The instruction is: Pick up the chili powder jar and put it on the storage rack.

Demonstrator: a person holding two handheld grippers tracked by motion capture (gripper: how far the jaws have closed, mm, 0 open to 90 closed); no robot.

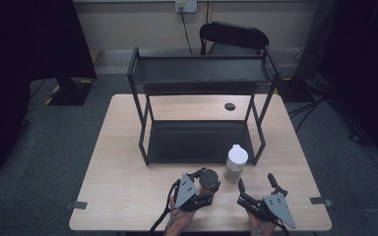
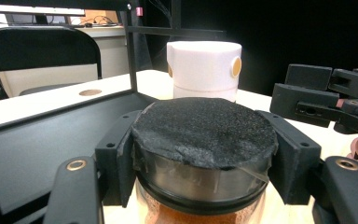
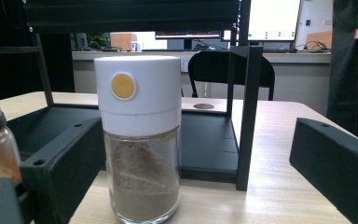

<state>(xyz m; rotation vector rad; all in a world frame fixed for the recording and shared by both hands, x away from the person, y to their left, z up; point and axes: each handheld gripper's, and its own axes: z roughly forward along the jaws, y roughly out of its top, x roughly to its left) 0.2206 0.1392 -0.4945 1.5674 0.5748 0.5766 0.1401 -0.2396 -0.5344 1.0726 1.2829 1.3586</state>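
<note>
A glass jar with a black lid (image 1: 207,177) and orange powder inside stands near the table's front edge. My left gripper (image 1: 207,185) is shut on it. In the left gripper view both black jaws press the jar (image 2: 205,135) just under its lid, so my left gripper (image 2: 205,161) grips it from both sides. A white-capped jar (image 1: 236,162) of brown powder stands right beside it, in front of the rack. My right gripper (image 1: 256,181) is open just short of that jar. In the right gripper view the white-capped jar (image 3: 140,140) stands ahead near the left jaw, untouched; my right gripper (image 3: 198,186) holds nothing.
A black two-tier metal rack (image 1: 199,71) stands mid-table, its lower tray (image 1: 197,142) just behind the jars. A round cable hole (image 1: 230,106) lies in the tabletop at the back right. A black folding chair (image 1: 234,37) stands behind the table.
</note>
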